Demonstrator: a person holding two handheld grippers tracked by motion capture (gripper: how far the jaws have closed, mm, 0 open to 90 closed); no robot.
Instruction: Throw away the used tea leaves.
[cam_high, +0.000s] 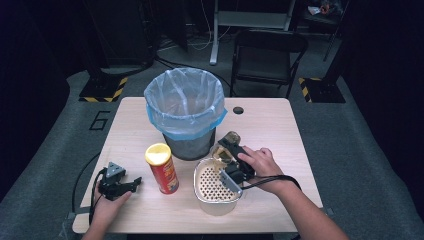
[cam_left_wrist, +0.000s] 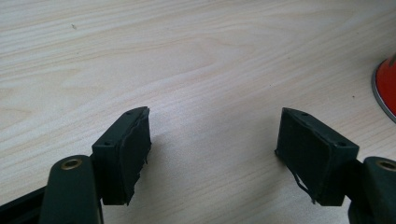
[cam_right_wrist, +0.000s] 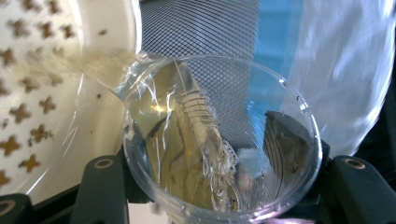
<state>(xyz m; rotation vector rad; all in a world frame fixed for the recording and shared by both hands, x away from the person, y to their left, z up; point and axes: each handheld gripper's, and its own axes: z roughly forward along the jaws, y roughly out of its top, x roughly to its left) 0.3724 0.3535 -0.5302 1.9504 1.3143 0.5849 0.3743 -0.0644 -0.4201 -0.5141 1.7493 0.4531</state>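
**Pouring a drink out of a cup into a strainer bowl**

The right gripper (cam_high: 231, 159) has its jaws closed on the sides of a clear plastic cup (cam_right_wrist: 219, 140), tilted so that its rim overhangs the white perforated strainer bowl (cam_high: 216, 186) at the near right of the pale wooden bench (cam_high: 270, 125); a pale yellowish liquid (cam_right_wrist: 93, 65) runs over the lip in a thin stream onto the star-shaped holes. Just behind stands the black mesh waste bin with a clear and blue plastic liner (cam_high: 185, 107). The left gripper (cam_high: 131, 183) rests low over the near left of the bench, its jaws a moderate way apart with only bare wood between them; the red cylindrical crisp can with a yellow lid (cam_high: 162, 168) stands upright just beside it, untouched.

To pour well, I would judge: keep the lip inside the bowl's rim; raise the tilt slowly, so the stream stays narrow and does not run back down the cup wall; hold a steady, light squeeze, since thin plastic buckles readily; drain fully before turning toward the bin.
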